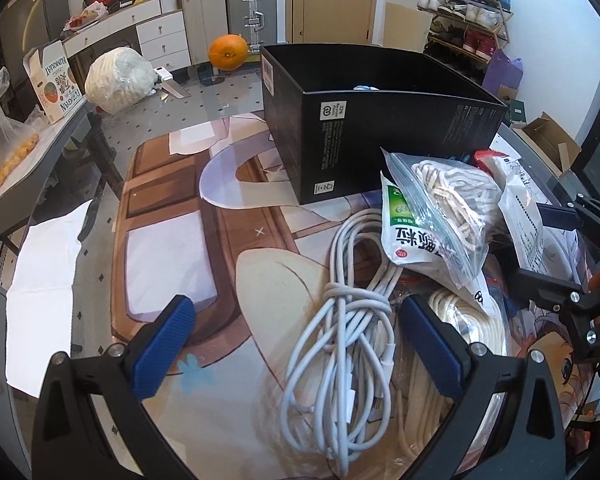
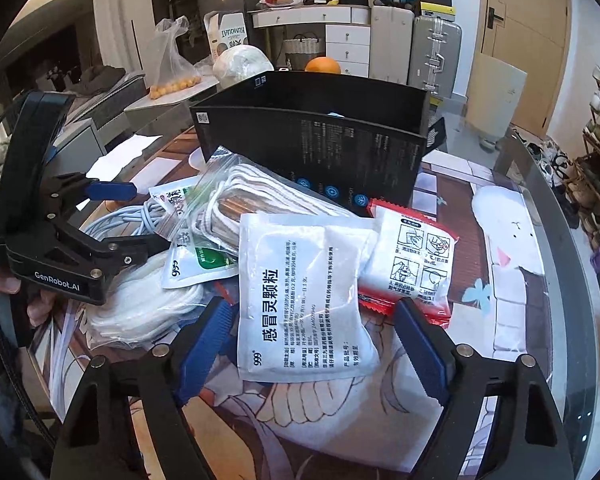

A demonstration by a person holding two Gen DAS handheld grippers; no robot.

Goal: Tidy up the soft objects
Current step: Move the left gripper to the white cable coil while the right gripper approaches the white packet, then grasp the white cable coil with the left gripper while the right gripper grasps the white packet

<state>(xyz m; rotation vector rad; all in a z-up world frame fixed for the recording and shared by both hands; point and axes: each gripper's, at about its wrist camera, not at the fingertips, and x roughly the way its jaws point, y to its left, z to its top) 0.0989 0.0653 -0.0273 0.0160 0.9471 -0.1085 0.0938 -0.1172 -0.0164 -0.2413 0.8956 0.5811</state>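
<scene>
Left wrist view showed the left gripper (image 1: 296,344) with its blue pads spread wide, one on either side of the coiled white cable (image 1: 348,312), neither pad pressing on it. The cable lay on the table (image 1: 180,120) just before the black box (image 1: 372,120), beside a zip bag of cord (image 1: 452,200). In the right wrist view the right gripper (image 2: 312,344) stood apart around the lower part of a white sachet (image 2: 304,292), pads flanking it without clear contact. A red-edged packet (image 2: 416,256) touched the sachet's right side.
</scene>
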